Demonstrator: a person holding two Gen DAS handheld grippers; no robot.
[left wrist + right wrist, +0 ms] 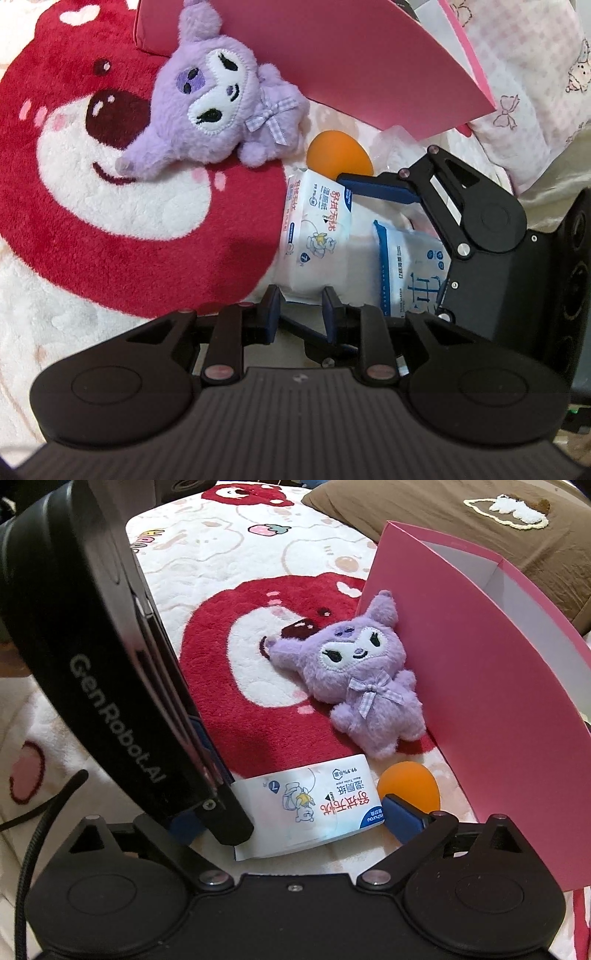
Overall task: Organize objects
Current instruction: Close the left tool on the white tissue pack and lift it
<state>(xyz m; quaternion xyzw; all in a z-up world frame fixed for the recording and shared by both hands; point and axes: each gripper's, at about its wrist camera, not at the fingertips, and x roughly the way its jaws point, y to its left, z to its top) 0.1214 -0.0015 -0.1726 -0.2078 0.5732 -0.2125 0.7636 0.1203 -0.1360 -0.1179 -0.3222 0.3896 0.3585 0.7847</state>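
Observation:
A white wet-wipes pack (pixel 317 229) lies on the blanket; it also shows in the right wrist view (pixel 314 805). My left gripper (pixel 301 314) has its blue pads close on either side of the pack's near edge. My right gripper (pixel 291 816) is open wide around the same pack, one blue pad (pixel 402 814) at its right end. A second wipes pack (pixel 410 266) lies beside it. An orange egg-shaped sponge (pixel 338 153) sits behind. A purple plush toy (pixel 221 110) leans on a pink box (pixel 351 62).
A white fleece blanket with a big red bear face (pixel 110 206) covers the surface. A brown pillow (pixel 443 524) lies at the back in the right wrist view. A pink patterned pillow (pixel 535 92) lies right of the box.

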